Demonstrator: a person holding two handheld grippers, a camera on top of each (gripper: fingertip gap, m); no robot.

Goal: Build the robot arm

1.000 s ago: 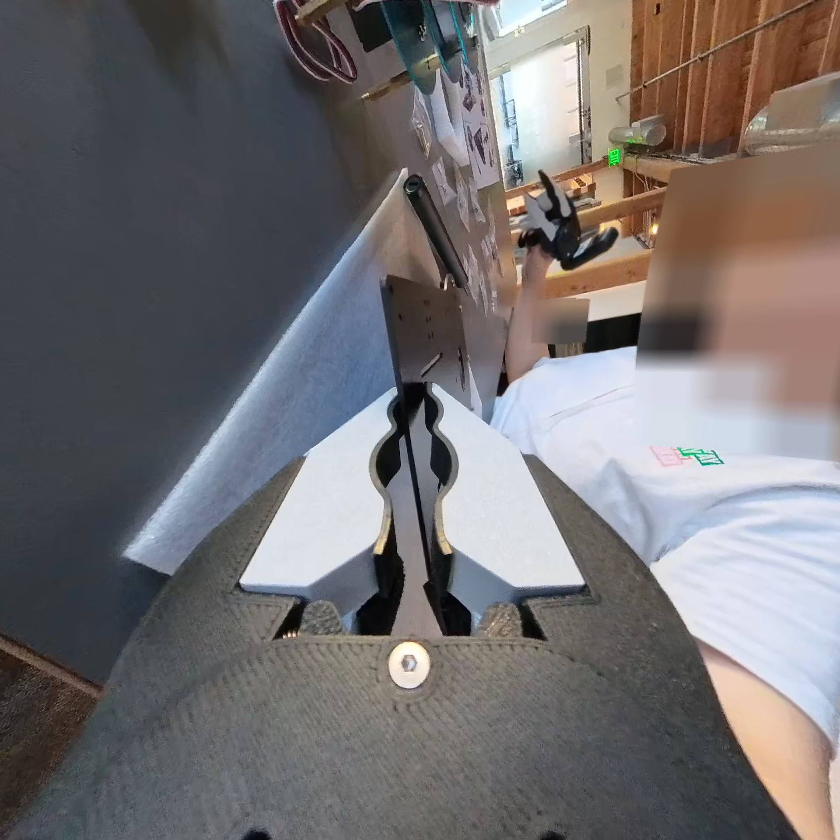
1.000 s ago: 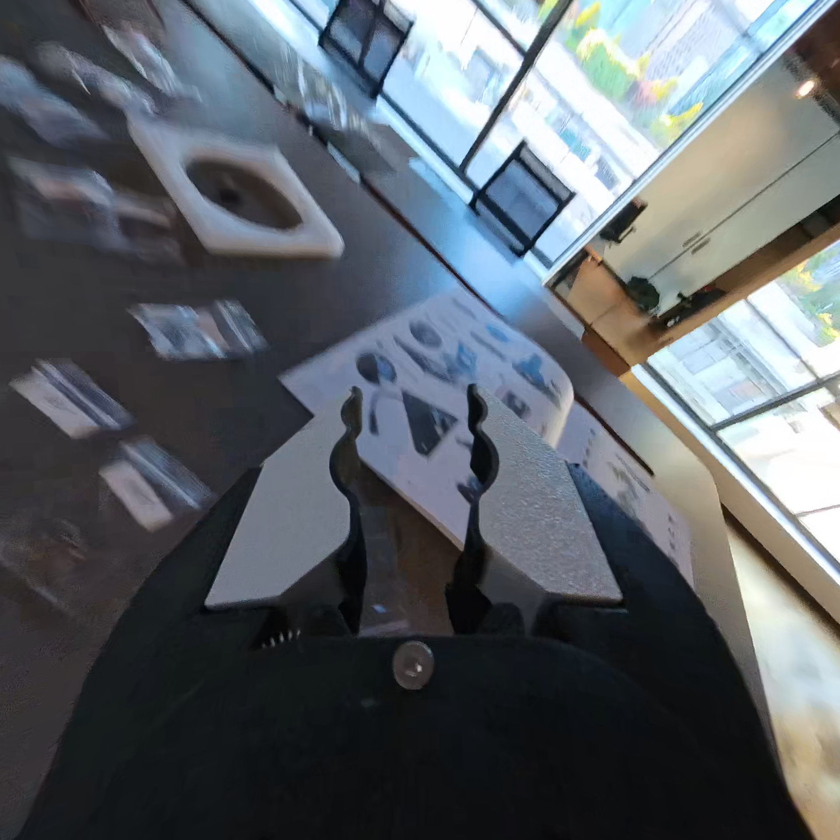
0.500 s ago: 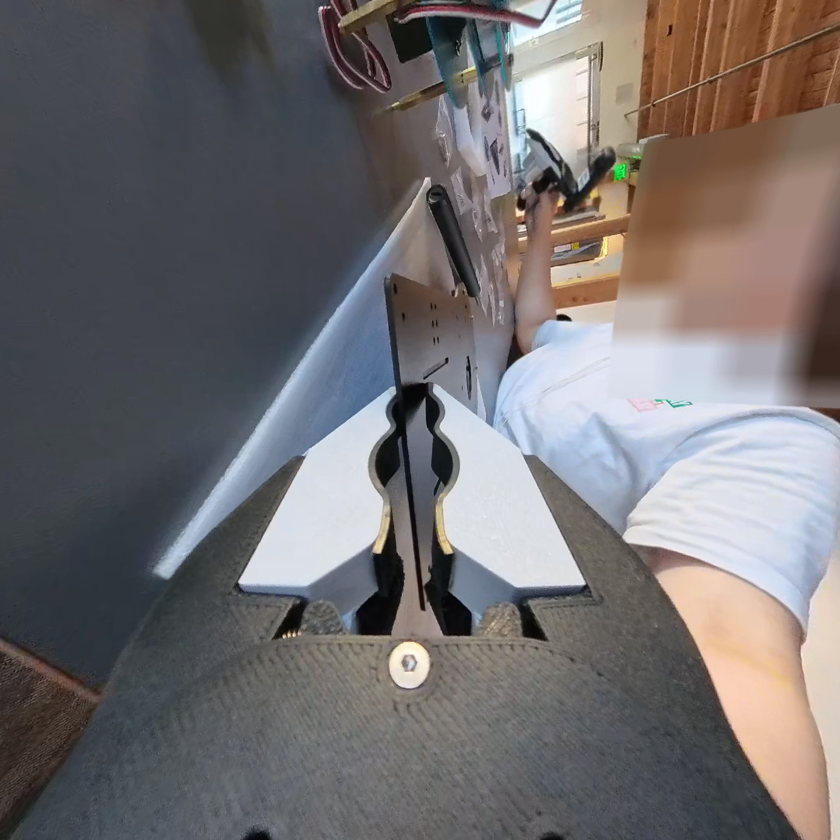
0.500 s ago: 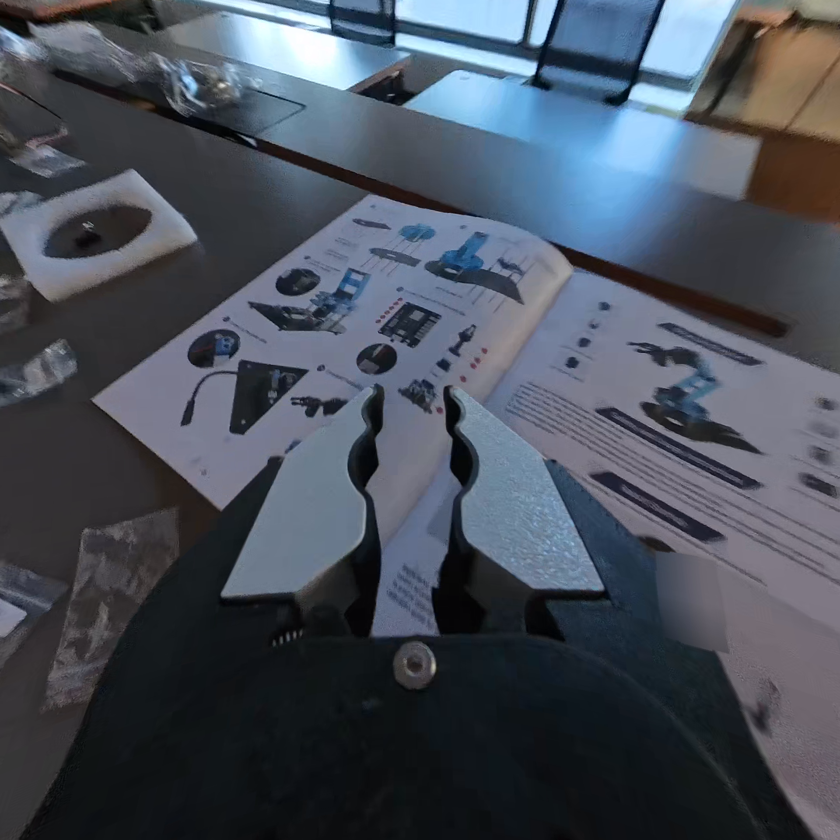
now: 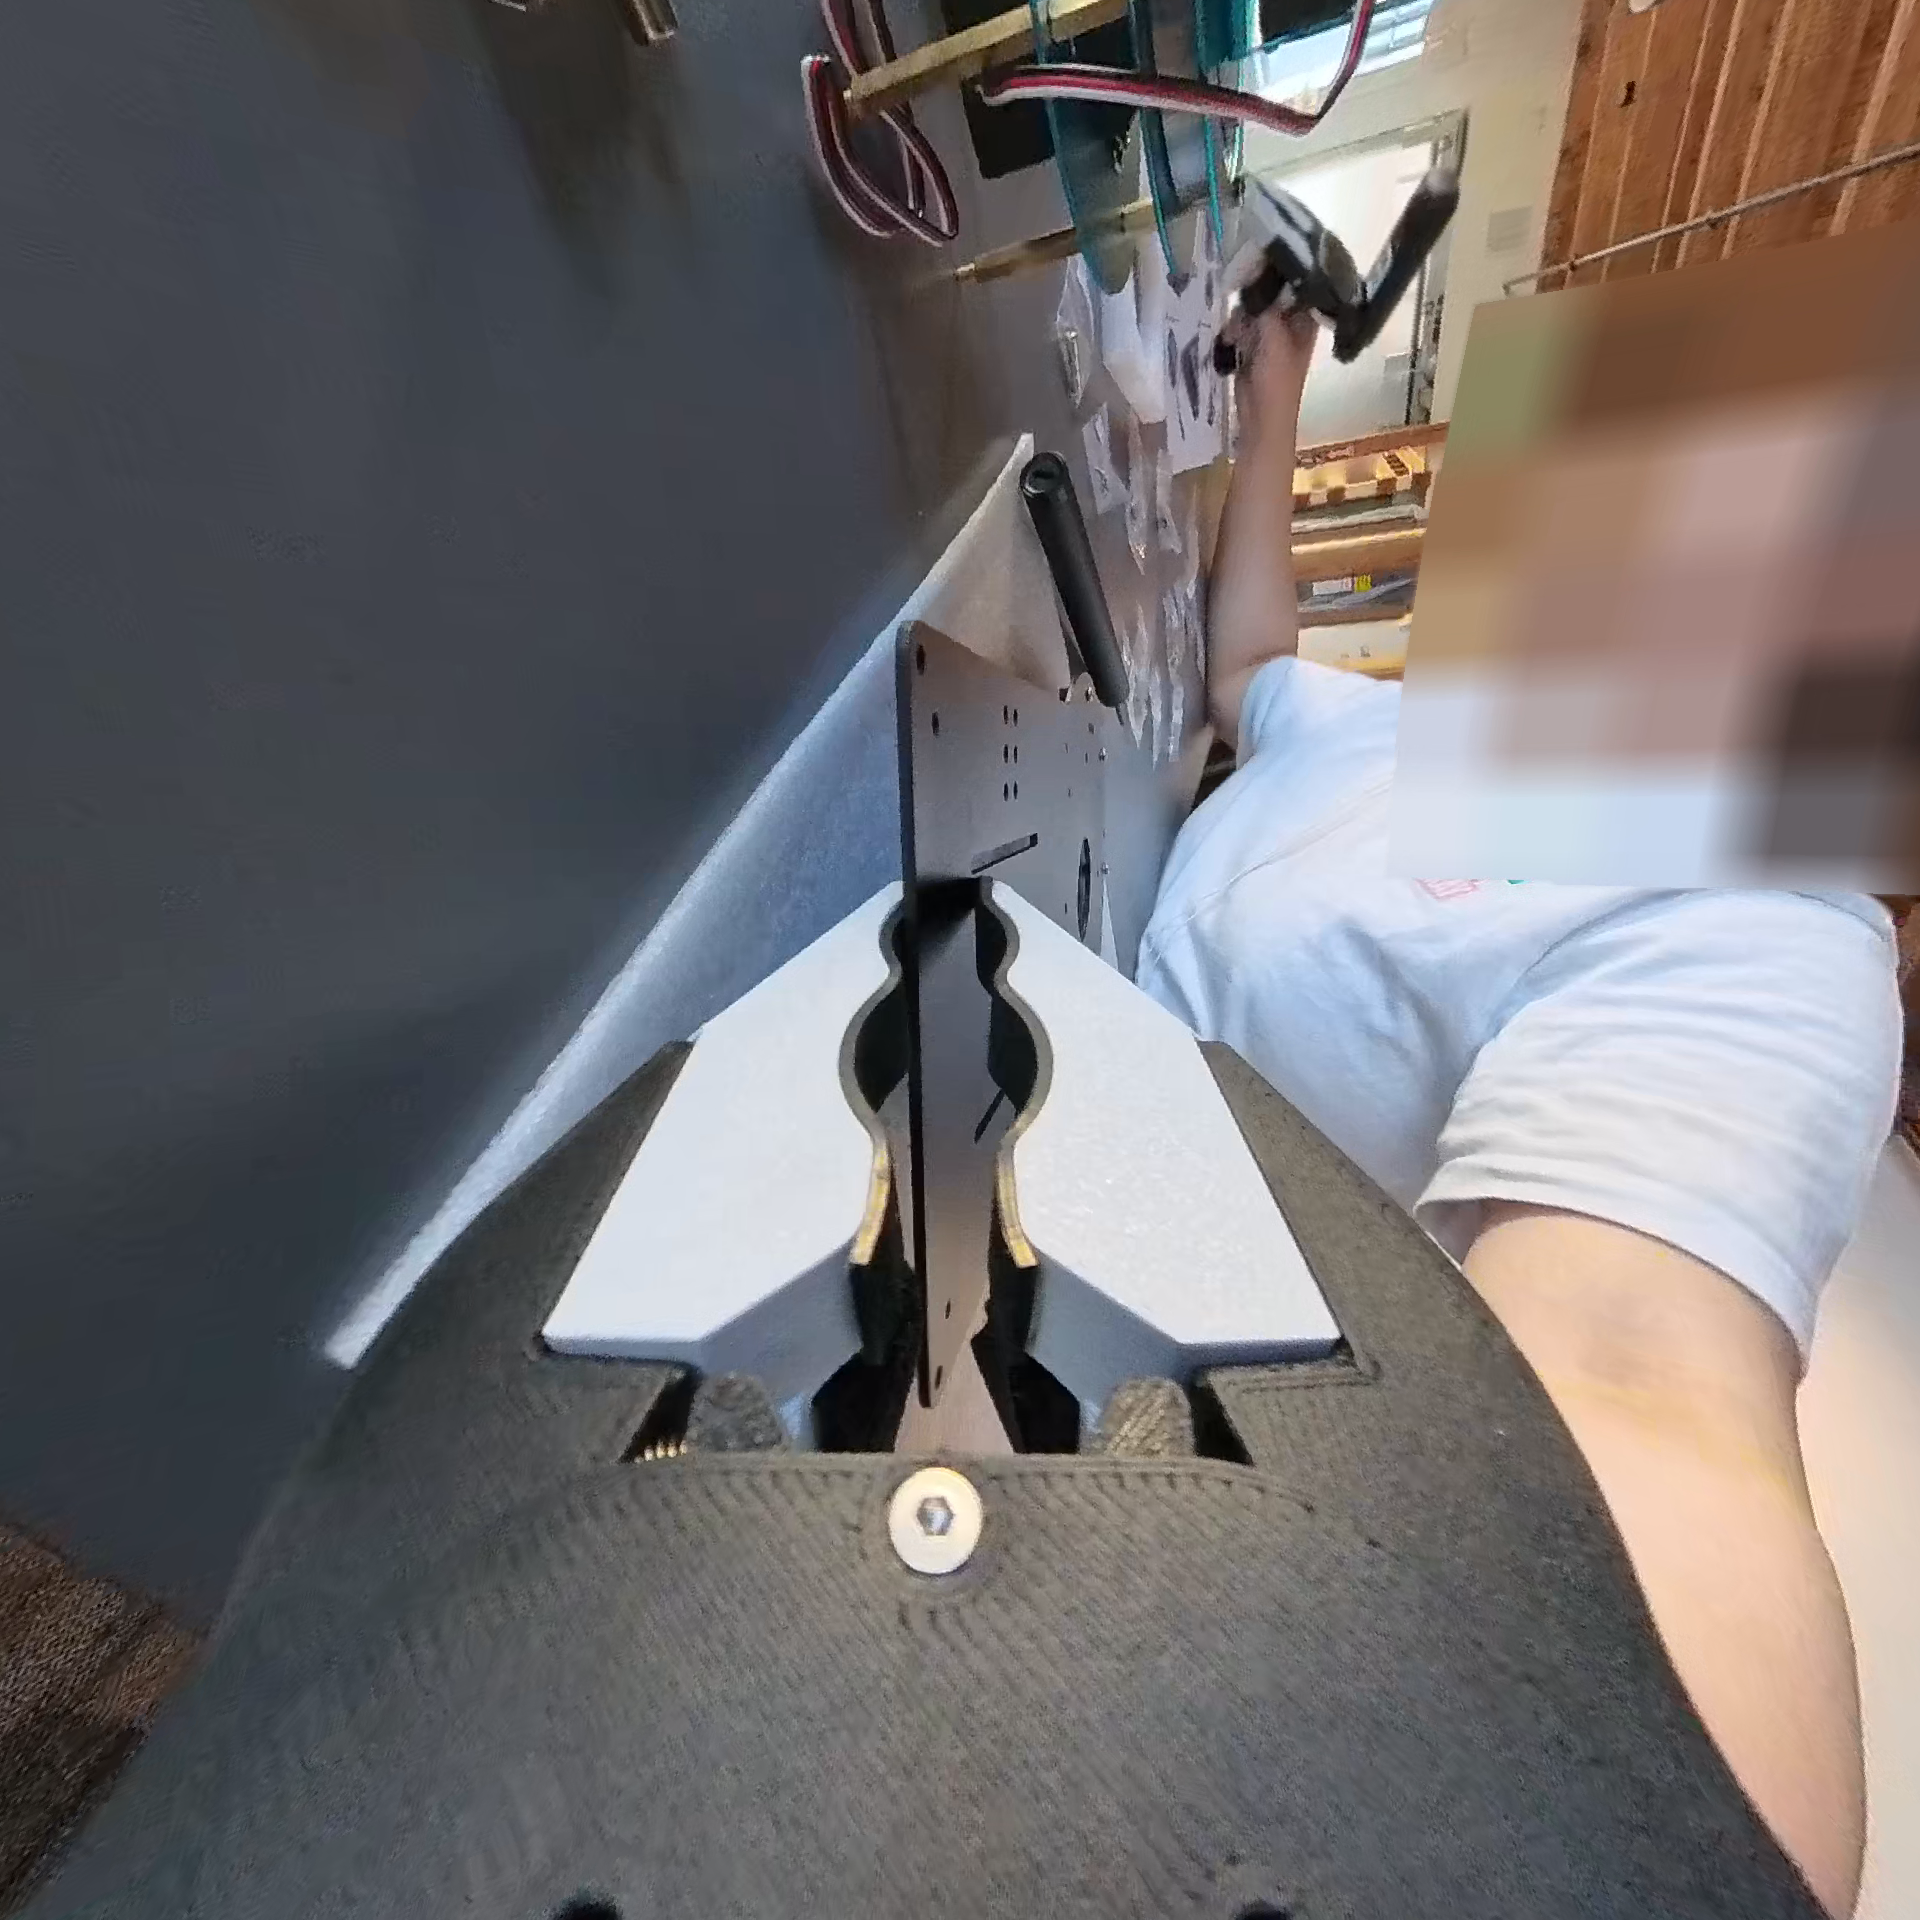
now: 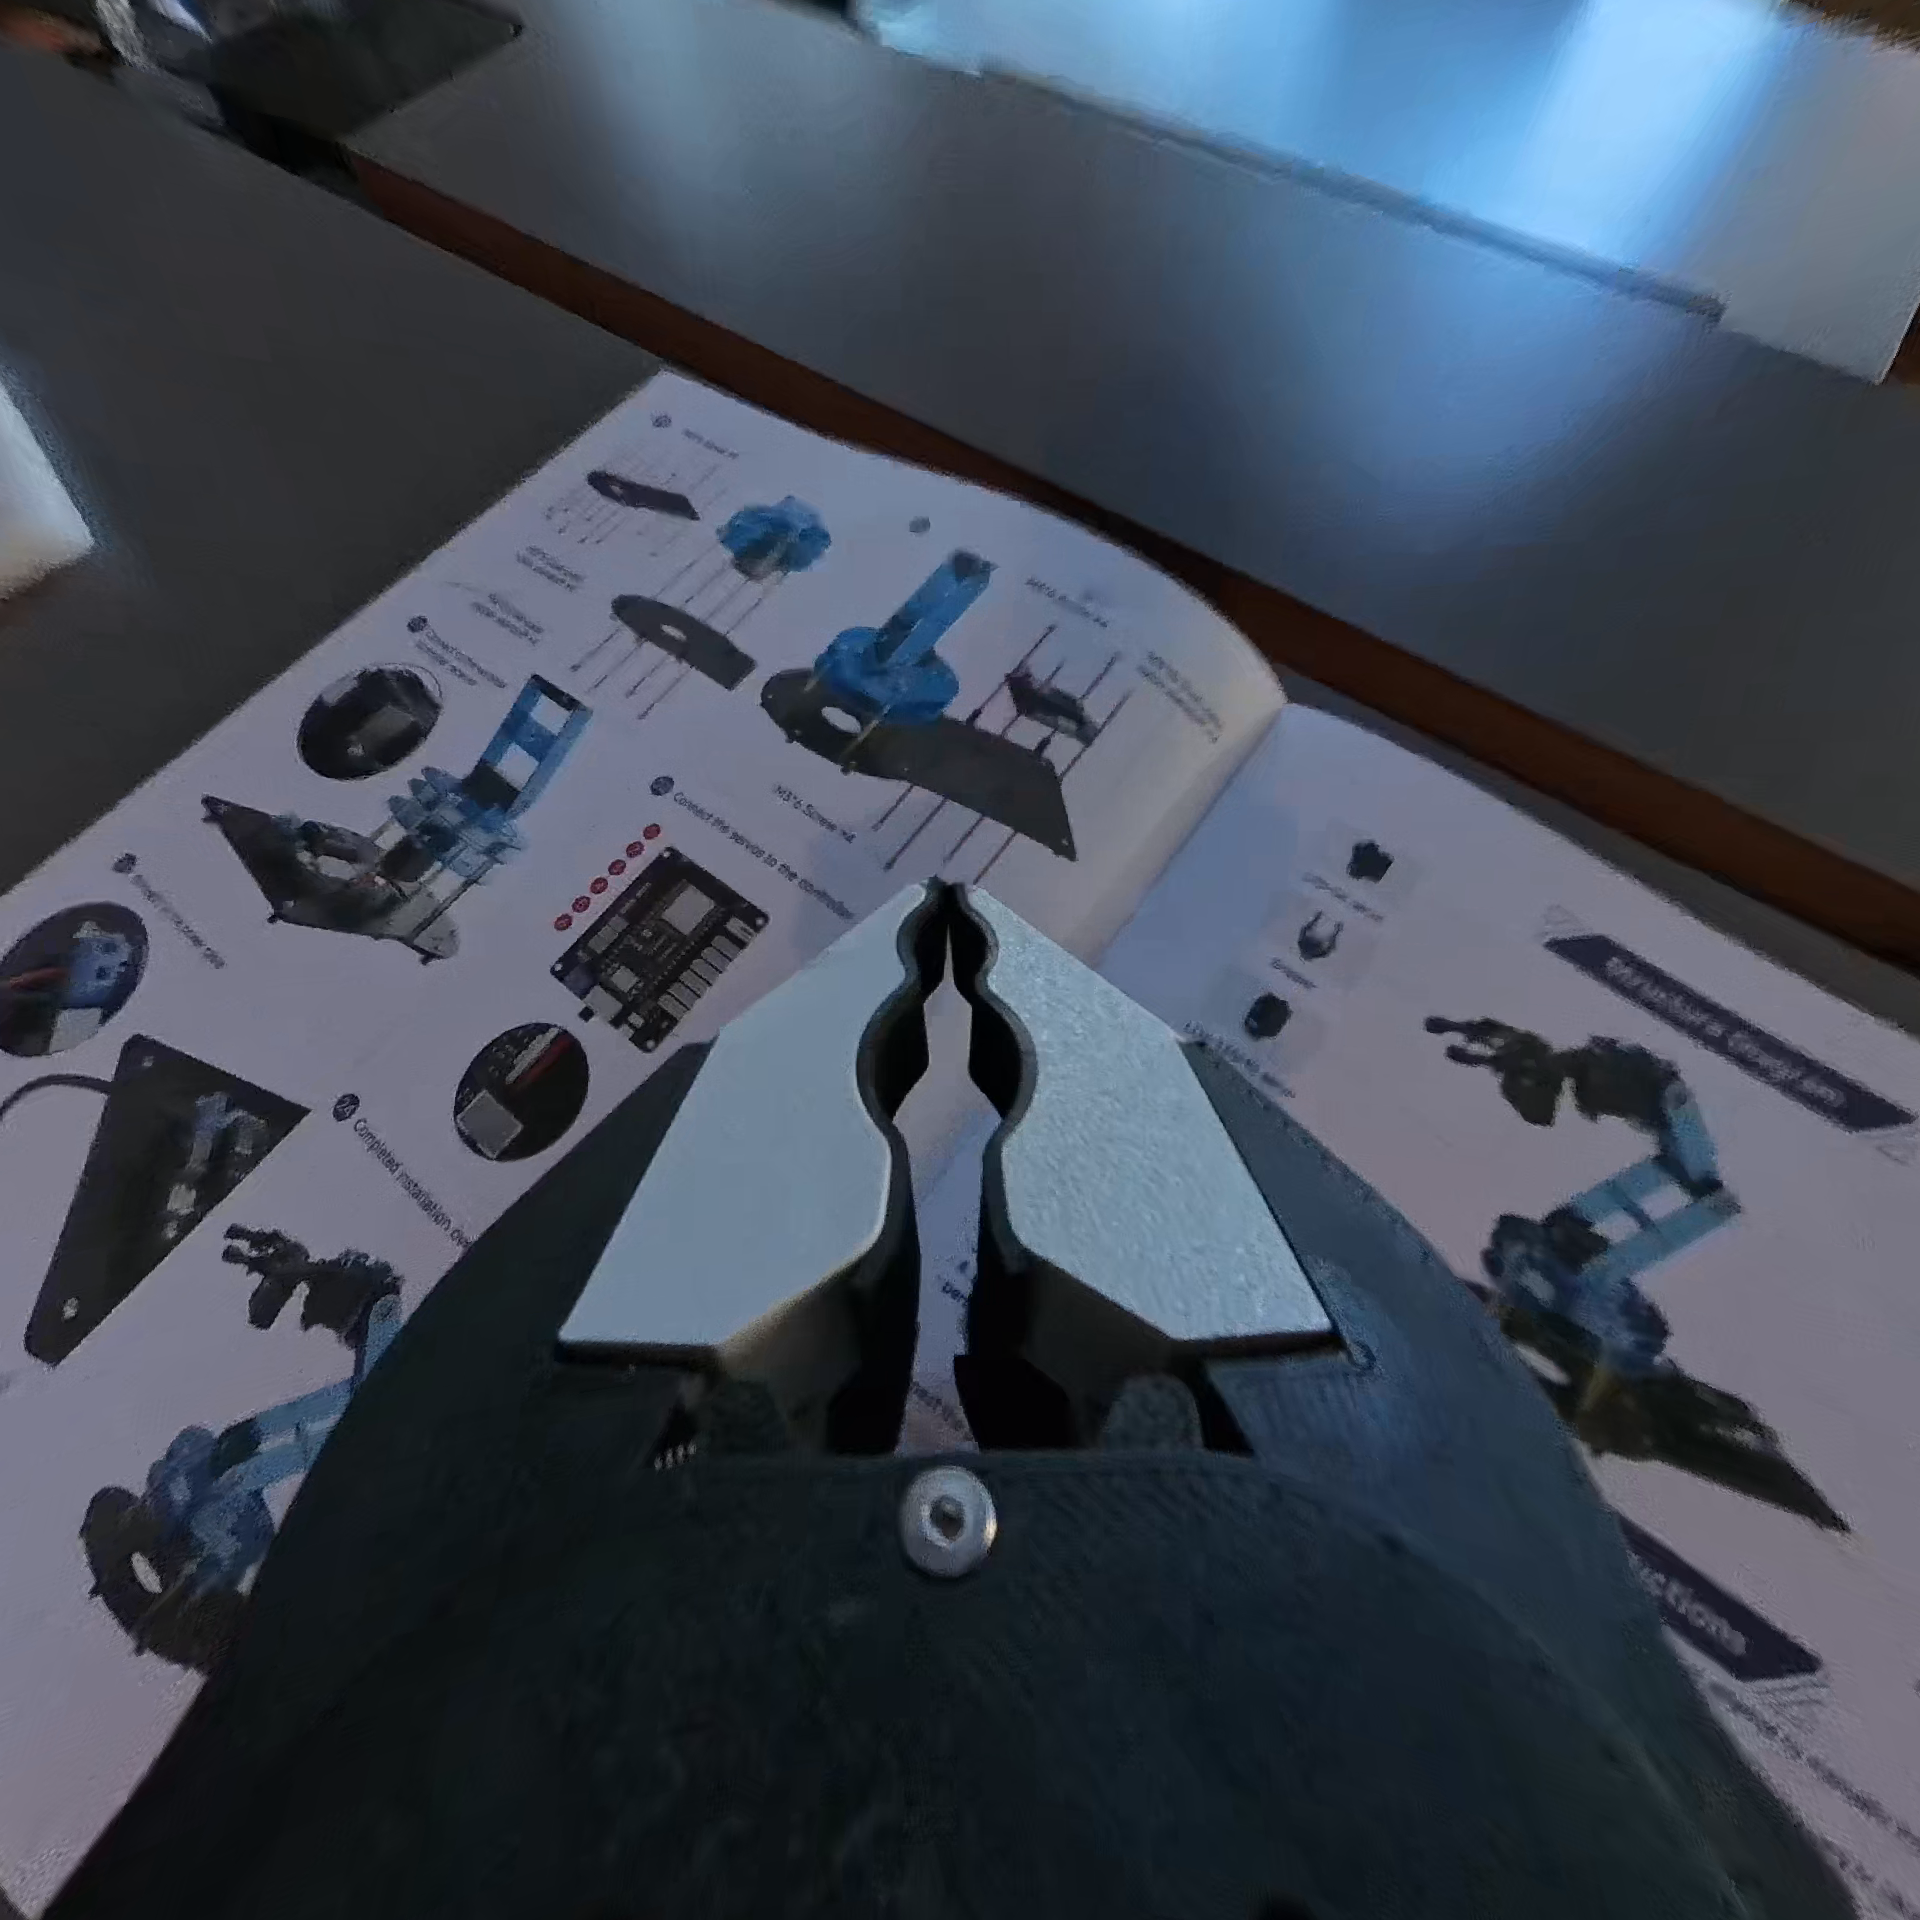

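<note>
My left gripper [image 5: 943, 896] is shut on a flat black plate [image 5: 987, 774] with small holes and a slot, held edge-on beside a pale grey sheet [image 5: 810, 831] on the dark table. A black rod [image 5: 1070, 577] lies on that sheet just beyond the plate. My right gripper [image 6: 943, 891] is shut and empty, its tips meeting just above an open booklet [image 6: 499, 831] with pictures of a blue arm kit. The right gripper also shows far off in the left wrist view [image 5: 1320, 275], held in a hand.
A person in a white shirt [image 5: 1455, 1039] fills the right of the left wrist view. Red, white and black wires [image 5: 894, 177], a teal part [image 5: 1101, 156] and several small clear bags [image 5: 1143, 499] lie farther along the dark table [image 5: 416, 520]. Another table [image 6: 1351, 208] stands beyond the booklet. My hands' fingertips stand some 80 cm from each other.
My right gripper has closed from open to shut and moved down toward the booklet. My left gripper keeps its hold on the black plate while the view has shifted slightly.
</note>
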